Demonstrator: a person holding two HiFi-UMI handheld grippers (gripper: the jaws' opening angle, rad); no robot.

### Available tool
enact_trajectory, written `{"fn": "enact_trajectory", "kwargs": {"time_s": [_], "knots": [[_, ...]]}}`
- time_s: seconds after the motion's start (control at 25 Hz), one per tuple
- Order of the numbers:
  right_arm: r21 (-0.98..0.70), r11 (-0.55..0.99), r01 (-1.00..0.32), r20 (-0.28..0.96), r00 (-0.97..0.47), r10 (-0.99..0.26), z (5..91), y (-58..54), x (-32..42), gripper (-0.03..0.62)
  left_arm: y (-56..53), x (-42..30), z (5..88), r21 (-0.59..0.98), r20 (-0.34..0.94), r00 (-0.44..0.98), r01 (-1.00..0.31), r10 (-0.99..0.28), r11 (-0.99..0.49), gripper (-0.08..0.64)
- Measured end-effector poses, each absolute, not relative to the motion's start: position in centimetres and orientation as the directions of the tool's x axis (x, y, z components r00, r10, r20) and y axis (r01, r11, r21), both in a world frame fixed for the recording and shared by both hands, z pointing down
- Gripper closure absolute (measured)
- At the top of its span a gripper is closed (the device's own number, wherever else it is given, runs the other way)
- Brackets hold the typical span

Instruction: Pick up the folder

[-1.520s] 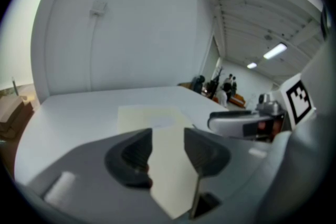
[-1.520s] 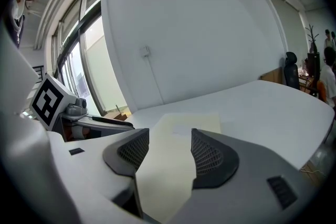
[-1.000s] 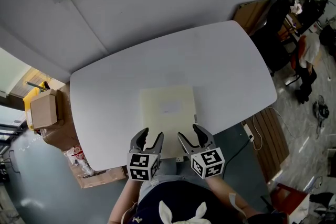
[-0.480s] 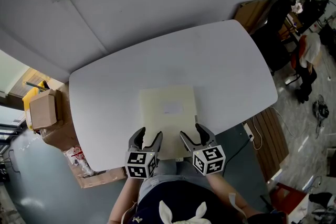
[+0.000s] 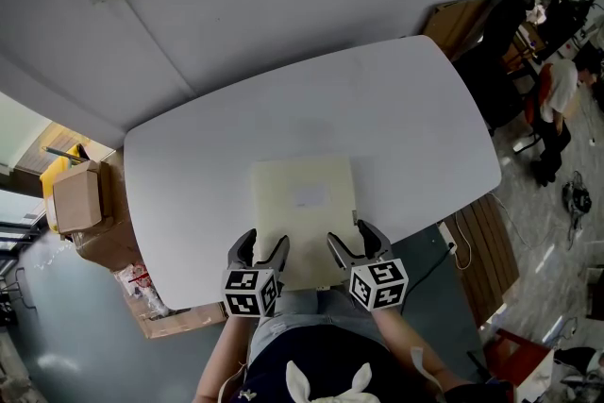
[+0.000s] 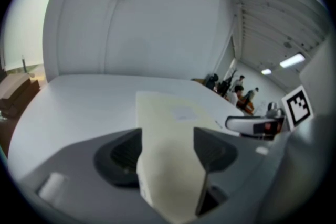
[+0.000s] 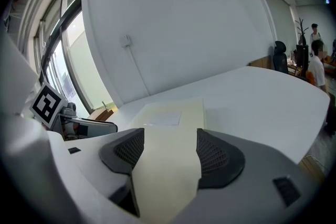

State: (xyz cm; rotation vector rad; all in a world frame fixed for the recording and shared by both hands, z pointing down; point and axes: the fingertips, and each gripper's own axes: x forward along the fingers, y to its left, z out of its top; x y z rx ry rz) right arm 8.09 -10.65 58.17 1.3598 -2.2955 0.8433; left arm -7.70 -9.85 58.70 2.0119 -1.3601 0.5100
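Observation:
A pale cream folder (image 5: 304, 203) with a small white label lies flat on the white table (image 5: 189, 165), close to its near edge. My left gripper (image 5: 261, 245) sits at the folder's near left corner and my right gripper (image 5: 352, 239) at its near right corner. Both sets of jaws are opening. In the left gripper view the folder (image 6: 173, 113) shows in the gap of the left gripper (image 6: 168, 149), and the pads do not press on it. The right gripper view shows the same: the folder (image 7: 168, 113) lies between the spread jaws of the right gripper (image 7: 164, 152), untouched.
A cardboard box (image 5: 78, 198) and clutter stand on the floor left of the table. People and office chairs (image 5: 557, 90) are at the far right. A wooden slatted panel (image 5: 481, 250) lies beside the table's right corner. A grey wall runs behind the table.
Both grippers have sunk a little toward the folder's near edge, and their jaws have spread wider. The folder has not moved.

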Motion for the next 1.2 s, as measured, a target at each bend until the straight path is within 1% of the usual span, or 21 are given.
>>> {"fn": "enact_trajectory", "kwargs": {"time_s": [0.4, 0.92, 1.2], "knots": [[-0.353, 0.306, -0.884, 0.583, -0.464, -0.667, 59.7, -11.6, 9.1, 0.313, -10.5, -8.6, 60.4, 0.353, 0.651, 0.381, -0.918, -0.657, -0.182, 0.258], [-0.447, 0.223, -0.866, 0.592, -0.474, -0.652, 61.5, -12.5, 10.0, 0.312, -11.4, -9.2, 61.9, 0.388, 0.660, 0.384, -0.910, -0.646, -0.145, 0.258], [-0.492, 0.207, -0.845, 0.586, -0.498, -0.640, 62.3, -12.7, 9.8, 0.310, -11.7, -9.3, 62.8, 0.414, 0.666, 0.400, -0.900, -0.630, -0.135, 0.256]]}}
